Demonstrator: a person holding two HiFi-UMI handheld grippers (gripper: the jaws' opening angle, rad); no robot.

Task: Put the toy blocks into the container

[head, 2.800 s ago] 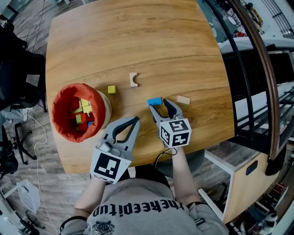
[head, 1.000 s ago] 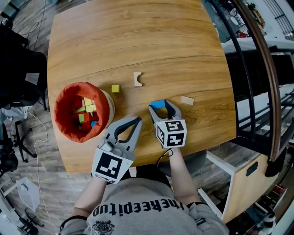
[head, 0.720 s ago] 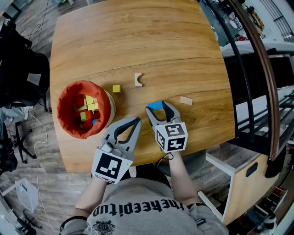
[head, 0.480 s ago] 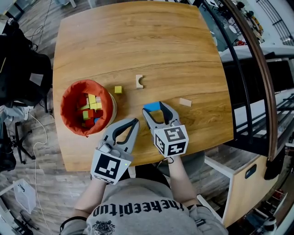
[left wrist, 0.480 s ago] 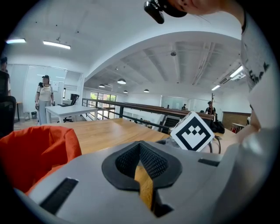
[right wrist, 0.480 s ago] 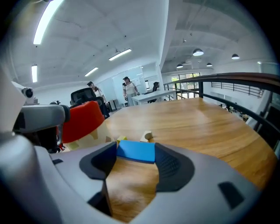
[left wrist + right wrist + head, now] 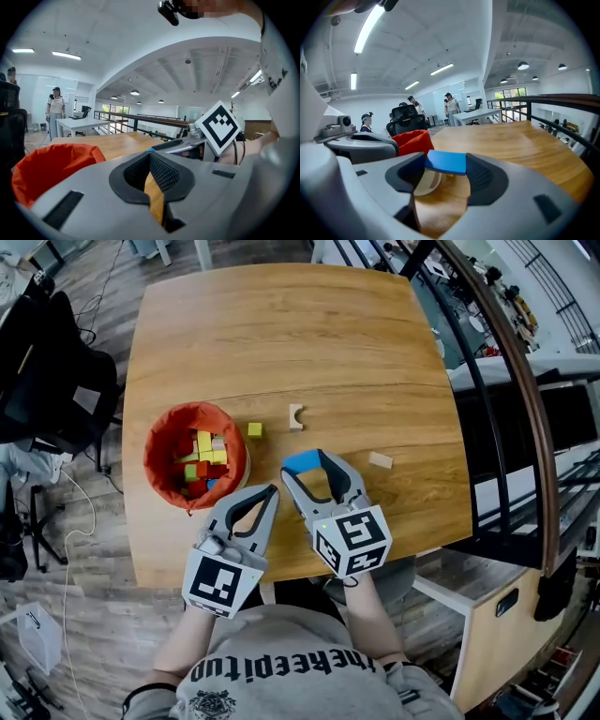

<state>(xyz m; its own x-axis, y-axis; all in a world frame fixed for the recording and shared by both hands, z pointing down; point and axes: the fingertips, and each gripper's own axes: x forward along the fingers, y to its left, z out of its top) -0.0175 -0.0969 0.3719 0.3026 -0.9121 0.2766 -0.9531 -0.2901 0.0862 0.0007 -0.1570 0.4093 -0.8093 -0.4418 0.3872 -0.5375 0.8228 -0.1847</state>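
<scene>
**Blue block carried leftward, pinched in the right gripper**

Over the last few seconds the right gripper (image 7: 304,465) has swung left. The blue block (image 7: 300,461) used to sit down and to the right of the arch block (image 7: 296,416). In the head view it now sits almost straight below the arch block, farther from the plain wooden block (image 7: 380,460) and nearer the red container (image 7: 155,460). It is short of the container, over the table (image 7: 281,334). The right gripper's pads are clamped on the block's two ends. The left gripper (image 7: 271,491) hasn't budged: it sits just beside the container, fingers pressed together on nothing.

From above you can't judge how high the block is. The right gripper view shows it raised, with the container's pale base visible under its edge. The yellow cube (image 7: 254,429) is nearly hidden behind the block there, showing only as a sliver. The blocks inside the container are a jumble of yellow, green, red and blue, too tangled to count. The left gripper view shows only the container's outer fabric.

The block is a flat slab, broad face up and about level. Its long axis spans the gap from pad to pad, crosswise to the gripper, which points up and left in the head view.
</scene>
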